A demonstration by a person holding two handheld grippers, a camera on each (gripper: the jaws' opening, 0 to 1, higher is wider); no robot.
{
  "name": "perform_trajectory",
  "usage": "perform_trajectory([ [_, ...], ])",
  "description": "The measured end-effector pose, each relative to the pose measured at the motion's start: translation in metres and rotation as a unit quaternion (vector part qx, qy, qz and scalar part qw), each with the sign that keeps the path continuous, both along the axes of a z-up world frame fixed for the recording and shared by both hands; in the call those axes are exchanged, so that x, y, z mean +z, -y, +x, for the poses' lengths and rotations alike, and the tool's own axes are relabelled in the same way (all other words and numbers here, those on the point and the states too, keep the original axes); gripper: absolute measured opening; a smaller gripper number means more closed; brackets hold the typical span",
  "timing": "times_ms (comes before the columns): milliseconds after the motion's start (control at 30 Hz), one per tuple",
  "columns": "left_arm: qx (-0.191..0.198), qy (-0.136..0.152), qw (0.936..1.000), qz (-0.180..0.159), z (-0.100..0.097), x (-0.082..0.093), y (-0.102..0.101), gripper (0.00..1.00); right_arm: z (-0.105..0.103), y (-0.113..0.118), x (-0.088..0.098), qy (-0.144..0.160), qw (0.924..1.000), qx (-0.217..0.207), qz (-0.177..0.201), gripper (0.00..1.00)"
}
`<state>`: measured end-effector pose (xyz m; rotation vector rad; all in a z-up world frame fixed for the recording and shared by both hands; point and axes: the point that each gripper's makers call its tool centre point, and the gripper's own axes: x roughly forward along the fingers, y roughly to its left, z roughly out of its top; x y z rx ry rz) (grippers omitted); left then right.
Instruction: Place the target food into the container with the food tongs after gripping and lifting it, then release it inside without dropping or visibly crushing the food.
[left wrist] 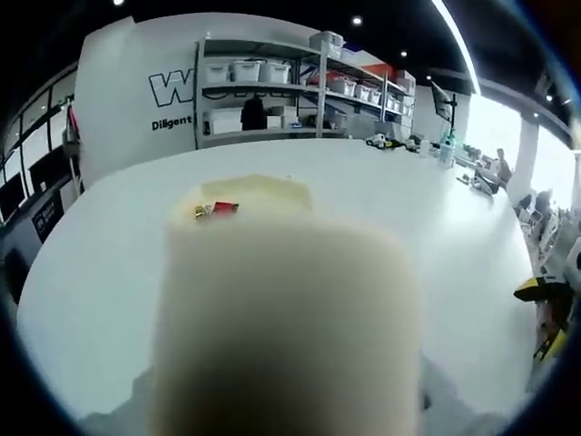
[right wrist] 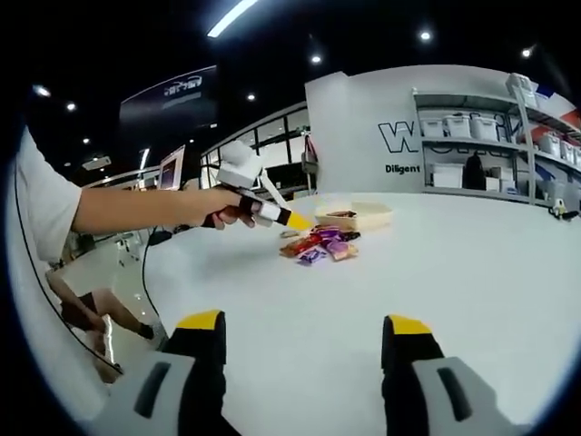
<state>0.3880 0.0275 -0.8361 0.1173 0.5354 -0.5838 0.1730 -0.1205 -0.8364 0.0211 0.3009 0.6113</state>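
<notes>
Yellow-tipped right gripper [right wrist: 304, 322] up close, jaws wide apart, nothing held. Further ahead, heap of glossy, crinkly snack packets [right wrist: 320, 245] on smooth white table [right wrist: 472, 272], none lifted yet. Just past those, shallow round cream container [right wrist: 354, 215]. Left gripper [right wrist: 292, 220] ahead-left beside the heap; can't tell if open or closed. Basically all still to do.

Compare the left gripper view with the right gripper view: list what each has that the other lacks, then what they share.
Left gripper view: a blurred cream shape close to the lens, with red and yellow wrappers at its top edge. Right gripper view: a hand holding the left claw near a pile of wrapped snacks and a shallow cream container; the right claw is open, holding nothing. Shared: the white table and shelving with bins.
</notes>
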Motion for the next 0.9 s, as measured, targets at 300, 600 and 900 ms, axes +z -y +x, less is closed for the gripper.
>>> perform_trajectory([
  [300,0.007,-0.003,1.0000,-0.001,-0.005,-0.002,0.006,0.28,-0.005,0.004,0.000,0.002,1.0000,-0.001,-0.003,0.65],
  [600,0.013,-0.011,0.9999,-0.001,-0.012,-0.006,0.010,0.28,-0.010,0.006,0.003,0.007,1.0000,-0.003,0.003,0.65],
  [900,-0.002,-0.011,0.9999,0.011,-0.022,-0.007,0.012,0.28,-0.012,0.004,0.004,0.009,1.0000,-0.003,0.002,0.64],
])
